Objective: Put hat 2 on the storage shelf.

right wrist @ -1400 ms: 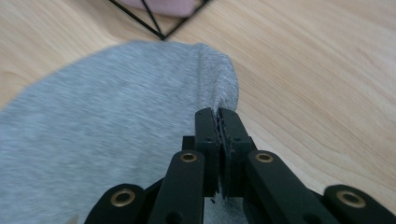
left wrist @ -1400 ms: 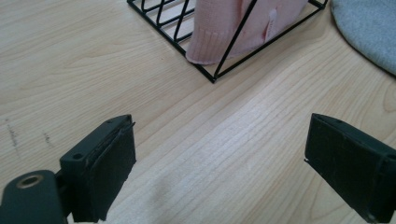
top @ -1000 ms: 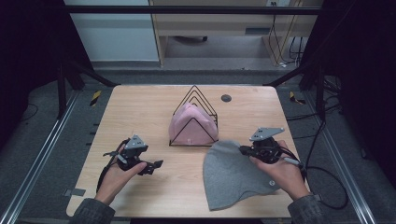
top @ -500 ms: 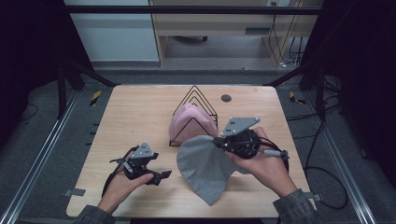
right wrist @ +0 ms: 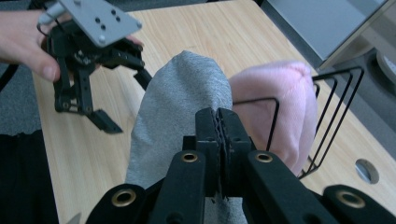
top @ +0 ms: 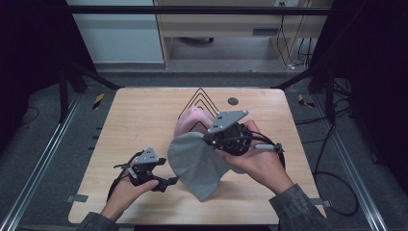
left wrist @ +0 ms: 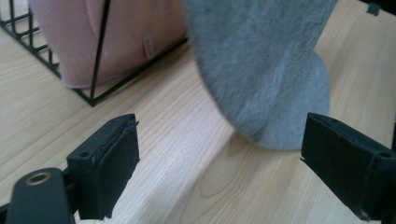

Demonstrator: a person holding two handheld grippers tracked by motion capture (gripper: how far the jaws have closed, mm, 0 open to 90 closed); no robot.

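Lifted since a second ago: grey fleece beanie point(top: 197, 166) went from flat on the right of the table to hanging, carried left toward the black wire rack point(top: 199, 103).

Right gripper point(top: 211, 139) is clamped tight on the beanie's top edge, and the tip touches the light wooden table point(top: 139, 115). Left gripper point(top: 166, 182) shifted slightly right, jaws apart, empty, just beside the cloth. Left gripper view shows the rack's grid base and a small unreadable tag on the pink fleece beanie point(left wrist: 116, 37) in it. Right gripper view shows the shut jaws pinching the grey cloth. High view shows a small dark round disc point(top: 233, 101) near the far edge.
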